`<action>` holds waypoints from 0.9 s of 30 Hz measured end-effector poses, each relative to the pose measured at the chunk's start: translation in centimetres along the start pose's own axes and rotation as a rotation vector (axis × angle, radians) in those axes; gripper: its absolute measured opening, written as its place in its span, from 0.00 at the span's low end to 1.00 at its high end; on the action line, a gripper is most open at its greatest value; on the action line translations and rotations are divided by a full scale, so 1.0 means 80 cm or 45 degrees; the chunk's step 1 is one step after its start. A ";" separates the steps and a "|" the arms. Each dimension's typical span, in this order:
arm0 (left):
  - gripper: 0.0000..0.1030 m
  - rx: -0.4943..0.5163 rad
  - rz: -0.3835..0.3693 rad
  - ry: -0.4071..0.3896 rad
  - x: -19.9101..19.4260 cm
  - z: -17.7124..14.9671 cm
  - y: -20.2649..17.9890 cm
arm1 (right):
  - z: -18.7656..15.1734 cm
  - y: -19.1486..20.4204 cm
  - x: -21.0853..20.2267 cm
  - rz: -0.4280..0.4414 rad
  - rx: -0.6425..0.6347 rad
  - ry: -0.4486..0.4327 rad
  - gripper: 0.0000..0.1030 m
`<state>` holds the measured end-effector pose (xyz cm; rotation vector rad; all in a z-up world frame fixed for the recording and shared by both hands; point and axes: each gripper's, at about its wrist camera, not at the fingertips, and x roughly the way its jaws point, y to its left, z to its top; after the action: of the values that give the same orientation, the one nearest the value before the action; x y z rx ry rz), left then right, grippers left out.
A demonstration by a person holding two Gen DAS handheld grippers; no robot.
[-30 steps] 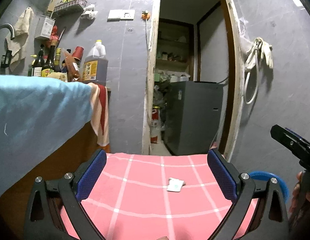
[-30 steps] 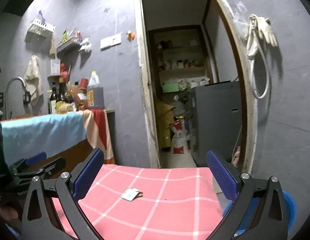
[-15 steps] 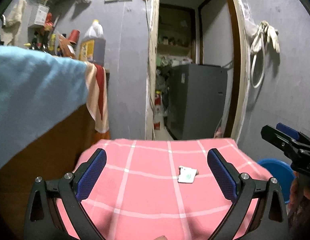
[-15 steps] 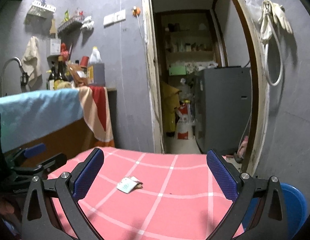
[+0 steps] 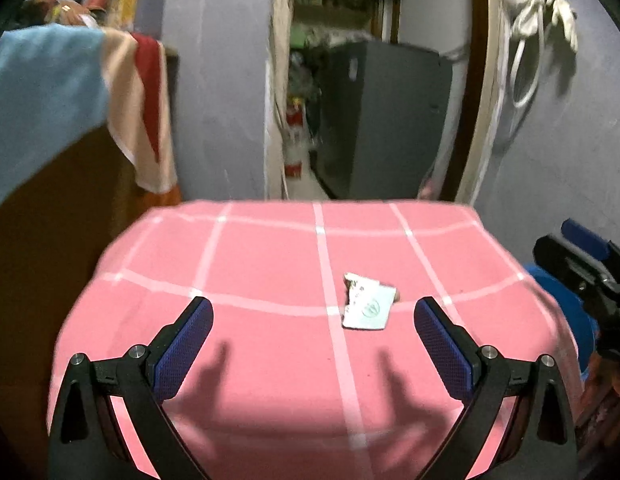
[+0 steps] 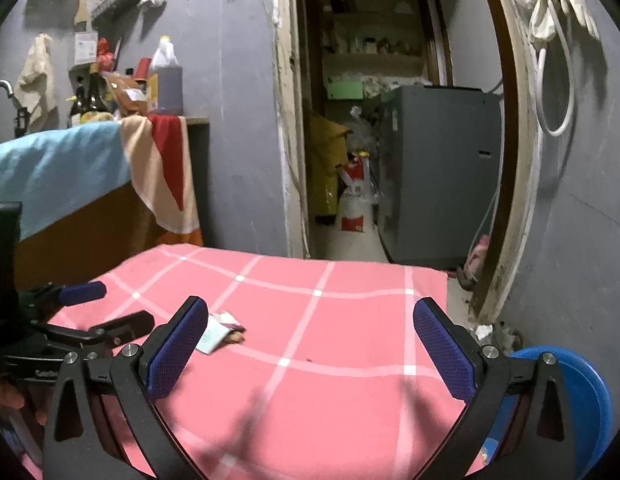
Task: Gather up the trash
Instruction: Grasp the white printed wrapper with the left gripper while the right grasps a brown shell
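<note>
My left gripper jaws wide, empty, above pink checked table. Torn wrapper on table. My right gripper likewise spread, nothing held.

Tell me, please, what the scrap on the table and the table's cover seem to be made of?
Scrap: probably thin paper or foil wrapper, white, matte, printed, with a torn edge. Cover: woven cloth, pink with white checks, matte; it drapes softly over the corners.

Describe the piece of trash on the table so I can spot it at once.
Find the table with the pink checked cloth. On it, right of a white stripe, lies a small torn white wrapper with a green round mark. It is the only loose item on the cloth.
</note>
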<state>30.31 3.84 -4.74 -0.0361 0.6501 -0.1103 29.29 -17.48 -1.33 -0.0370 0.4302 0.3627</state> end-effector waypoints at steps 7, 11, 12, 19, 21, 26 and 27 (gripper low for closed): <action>0.94 0.040 -0.023 0.164 0.042 0.002 -0.014 | -0.004 -0.016 0.015 -0.029 0.017 0.075 1.00; 0.82 0.049 -0.038 0.243 0.062 0.002 -0.017 | -0.006 -0.022 0.024 -0.041 0.024 0.121 1.00; 0.77 0.049 -0.042 0.259 0.066 0.002 -0.018 | -0.007 -0.024 0.026 -0.045 0.026 0.137 1.00; 0.54 0.011 -0.078 0.301 0.076 0.003 -0.016 | -0.014 -0.029 0.050 -0.055 0.041 0.270 1.00; 0.45 -0.009 -0.097 0.298 0.075 0.003 -0.012 | -0.015 -0.028 0.060 -0.043 0.036 0.320 1.00; 0.35 -0.055 -0.111 0.302 0.076 0.006 -0.005 | -0.020 -0.015 0.084 0.017 -0.004 0.440 1.00; 0.32 -0.064 -0.112 0.303 0.075 0.007 -0.005 | -0.021 -0.011 0.089 0.028 -0.019 0.463 1.00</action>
<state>35.35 2.77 -7.88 -0.1014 0.8890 -0.1851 34.92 -16.09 -5.84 -0.1140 0.7883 0.3820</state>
